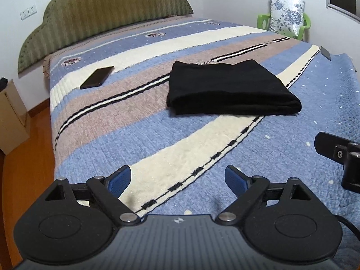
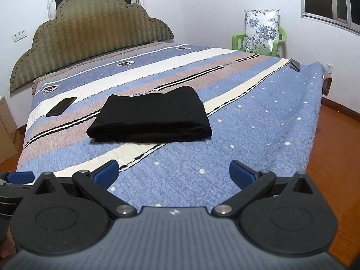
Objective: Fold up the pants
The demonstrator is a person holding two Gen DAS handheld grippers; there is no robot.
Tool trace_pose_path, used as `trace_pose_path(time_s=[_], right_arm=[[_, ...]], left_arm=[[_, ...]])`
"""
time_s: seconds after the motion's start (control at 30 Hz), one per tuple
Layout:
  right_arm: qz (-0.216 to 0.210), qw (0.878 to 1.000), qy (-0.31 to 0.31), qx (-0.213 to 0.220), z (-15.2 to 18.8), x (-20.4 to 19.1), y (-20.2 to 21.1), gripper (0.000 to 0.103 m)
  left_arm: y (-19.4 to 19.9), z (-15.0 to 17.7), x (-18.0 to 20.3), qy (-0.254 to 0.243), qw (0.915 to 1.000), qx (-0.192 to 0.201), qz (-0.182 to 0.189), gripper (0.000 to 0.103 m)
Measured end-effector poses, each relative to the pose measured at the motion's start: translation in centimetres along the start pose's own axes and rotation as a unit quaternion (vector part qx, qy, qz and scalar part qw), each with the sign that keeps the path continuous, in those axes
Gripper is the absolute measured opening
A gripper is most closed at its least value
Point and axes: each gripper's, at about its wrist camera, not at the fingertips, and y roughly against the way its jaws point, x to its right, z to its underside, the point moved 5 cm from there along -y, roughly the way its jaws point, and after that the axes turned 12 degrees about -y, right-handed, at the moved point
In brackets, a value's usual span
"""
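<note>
Black pants [image 1: 229,88] lie folded into a flat rectangular stack on the striped blanket [image 1: 135,135], in the middle of the bed. They also show in the right wrist view [image 2: 153,117]. My left gripper [image 1: 177,180] is open and empty, held back over the near part of the bed, well short of the pants. My right gripper [image 2: 174,174] is open and empty, also over the near part of the bed and apart from the pants. Part of the right gripper's body shows in the left wrist view [image 1: 337,153] at the right edge.
A black phone [image 1: 97,77] lies on the blanket left of the pants, also in the right wrist view [image 2: 61,106]. A small dark object [image 2: 295,64] sits at the bed's far right edge. A green headboard [image 1: 101,15], a green chair with a floral cushion [image 1: 286,14] and a cardboard box [image 1: 11,117] stand around the bed.
</note>
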Motion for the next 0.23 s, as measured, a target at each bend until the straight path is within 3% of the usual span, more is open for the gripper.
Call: trace_pose_path(time_s=[0.07, 0.23], right_arm=[[0.000, 1.000, 0.003, -0.002, 0.12, -0.12, -0.04, 0.103], [-0.001, 1.000, 0.011, -0.005, 0.29, -0.41, -0.21, 0.103]], left_arm=[[0.10, 0.03, -0.07, -0.001, 0.9999, 0.012, -0.005, 0.103], [0.39, -0.15, -0.37, 0.000, 0.9995, 0.032, -0.002, 0.103]])
